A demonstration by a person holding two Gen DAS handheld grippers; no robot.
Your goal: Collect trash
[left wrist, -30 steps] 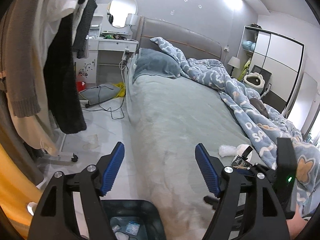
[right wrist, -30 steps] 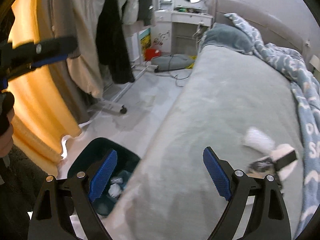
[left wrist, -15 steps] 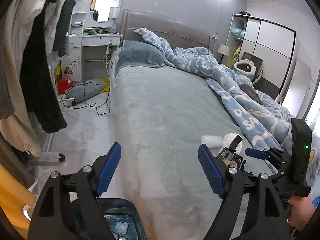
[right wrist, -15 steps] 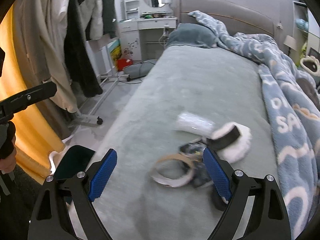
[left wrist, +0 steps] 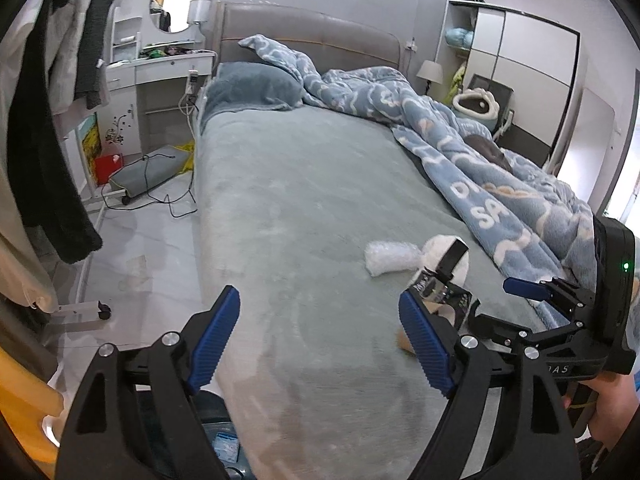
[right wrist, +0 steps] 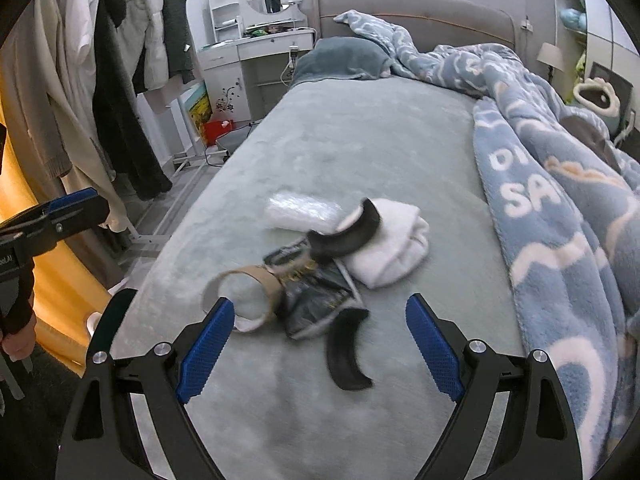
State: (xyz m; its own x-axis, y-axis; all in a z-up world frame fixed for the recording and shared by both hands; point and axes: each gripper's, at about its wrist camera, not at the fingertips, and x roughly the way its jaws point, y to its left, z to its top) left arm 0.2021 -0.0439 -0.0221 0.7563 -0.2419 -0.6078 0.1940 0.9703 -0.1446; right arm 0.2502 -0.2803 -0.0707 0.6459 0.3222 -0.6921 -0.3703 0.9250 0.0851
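While both grippers hang over the foot of a grey-green bed (right wrist: 360, 128), the right gripper (right wrist: 320, 344) stands with its blue pads spread and closing, nothing pressed between them; a curved black strip (right wrist: 346, 356) lies on the sheet in the gap, untouched. Just beyond it sits the pile of trash: a crumpled dark wrapper (right wrist: 316, 292), a brown tape ring (right wrist: 244, 296) touching the wrapper's left edge, a white fluffy bundle (right wrist: 388, 244) with a second black strip (right wrist: 348, 232) across it, and a clear plastic packet (right wrist: 300, 208) behind.

Only the right wrist view shows the whole pile; from the left wrist view the left gripper's right finger hides most of the wrapper (left wrist: 444, 292), leaving the bundle (left wrist: 440, 256) and packet (left wrist: 390, 258) plain. The left gripper (left wrist: 320, 344) is likewise spread, opening, and holds nothing, with bare sheet between its pads. That view alone catches a dark bin (left wrist: 216, 436) on the floor below the bed's corner, with scraps inside, and the right gripper (left wrist: 524, 288) from the side with a hand (left wrist: 612, 404) on its handle.

Farther off, a blue patterned blanket (right wrist: 552, 184) is heaped along the bed's right side, a pillow (right wrist: 344, 60) rests at the headboard, coats (right wrist: 116, 80) hang at left, and a white dressing table (left wrist: 160, 64) with a round mirror stands by the wall.
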